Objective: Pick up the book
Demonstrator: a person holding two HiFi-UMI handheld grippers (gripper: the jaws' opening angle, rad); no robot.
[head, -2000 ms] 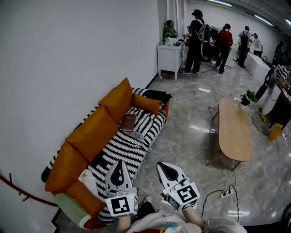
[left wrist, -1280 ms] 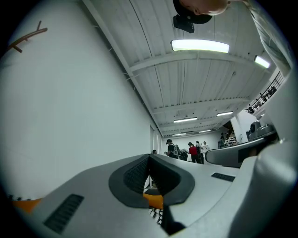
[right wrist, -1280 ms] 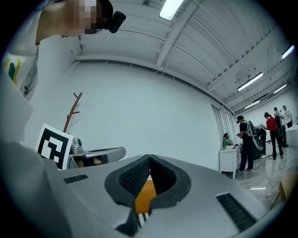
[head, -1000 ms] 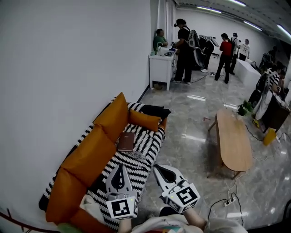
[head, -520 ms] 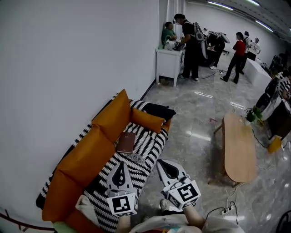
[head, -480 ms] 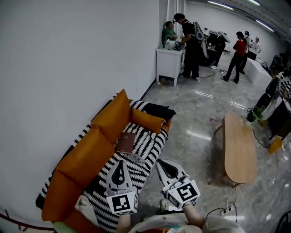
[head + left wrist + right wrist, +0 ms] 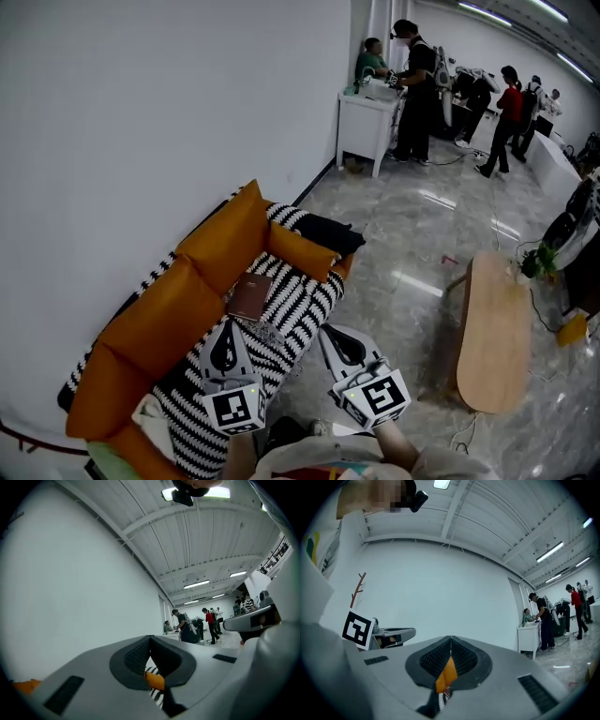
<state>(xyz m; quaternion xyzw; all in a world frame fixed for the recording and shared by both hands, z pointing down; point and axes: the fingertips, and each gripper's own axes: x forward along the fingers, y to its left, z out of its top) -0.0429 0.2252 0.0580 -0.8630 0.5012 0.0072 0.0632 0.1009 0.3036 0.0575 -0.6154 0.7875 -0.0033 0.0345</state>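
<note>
A brown book (image 7: 249, 295) lies flat on the black-and-white striped throw of an orange sofa (image 7: 192, 281) against the white wall. In the head view my left gripper (image 7: 227, 330) hovers over the striped seat just short of the book, jaws together and empty. My right gripper (image 7: 331, 332) is held beside the sofa's front edge over the floor, also shut and empty. In the left gripper view the left gripper (image 7: 150, 639) has its pads meeting, with orange cushion and stripes showing beneath. The right gripper view shows the right gripper (image 7: 450, 639) closed, pointing at the wall.
An oval wooden coffee table (image 7: 492, 328) stands to the right across shiny tiled floor. A dark garment (image 7: 328, 232) lies at the sofa's far end. A white desk (image 7: 370, 117) and several standing people are at the back. A potted plant (image 7: 539, 261) sits by the table.
Both grippers have travelled forward along the sofa, and the book now sits nearer the left gripper's tips. The left gripper sits lower and further left in view. Both stay shut.
</note>
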